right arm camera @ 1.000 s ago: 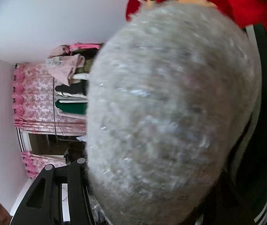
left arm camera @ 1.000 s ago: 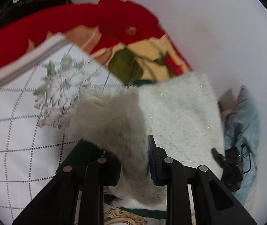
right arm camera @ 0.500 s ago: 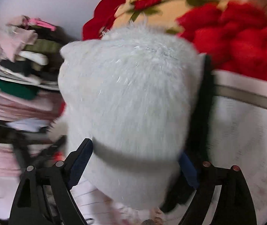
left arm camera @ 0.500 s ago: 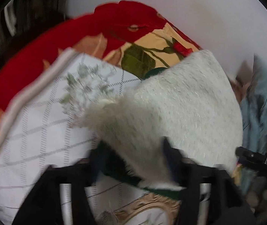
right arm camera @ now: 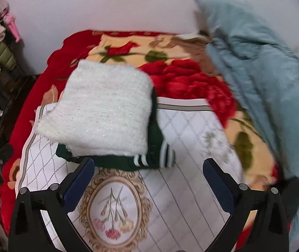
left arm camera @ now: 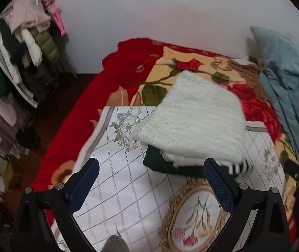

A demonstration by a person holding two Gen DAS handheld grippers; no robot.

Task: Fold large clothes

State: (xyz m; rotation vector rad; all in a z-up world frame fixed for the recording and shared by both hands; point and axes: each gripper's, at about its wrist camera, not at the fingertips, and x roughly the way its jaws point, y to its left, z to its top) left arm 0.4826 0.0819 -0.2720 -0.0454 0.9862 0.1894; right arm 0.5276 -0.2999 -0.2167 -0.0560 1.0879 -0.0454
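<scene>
A folded white fluffy sweater (left arm camera: 193, 126) (right arm camera: 105, 111) lies on a folded dark green garment (left arm camera: 170, 169) (right arm camera: 155, 138) with white-striped cuffs. Both rest on a white grid-patterned sheet (left arm camera: 124, 191) (right arm camera: 191, 191) on the bed. My left gripper (left arm camera: 150, 168) hangs above the sheet in front of the pile, its jaws opening wide with nothing between the blue pads. My right gripper (right arm camera: 148, 163) hangs likewise in front of the pile, its jaws opening and empty. Neither gripper touches the clothes.
A red floral blanket (left arm camera: 128, 67) (right arm camera: 187, 79) covers the bed under the sheet. A blue-grey quilted cushion (left arm camera: 286, 84) (right arm camera: 265, 73) leans on the wall at the right. A full clothes rack (left arm camera: 23, 52) stands at the left, past the bed's edge.
Both grippers let go of the white sweater and opened wide. Both rose and drew back, so the whole pile and bed now show. The sweater lies flat on the green garment.
</scene>
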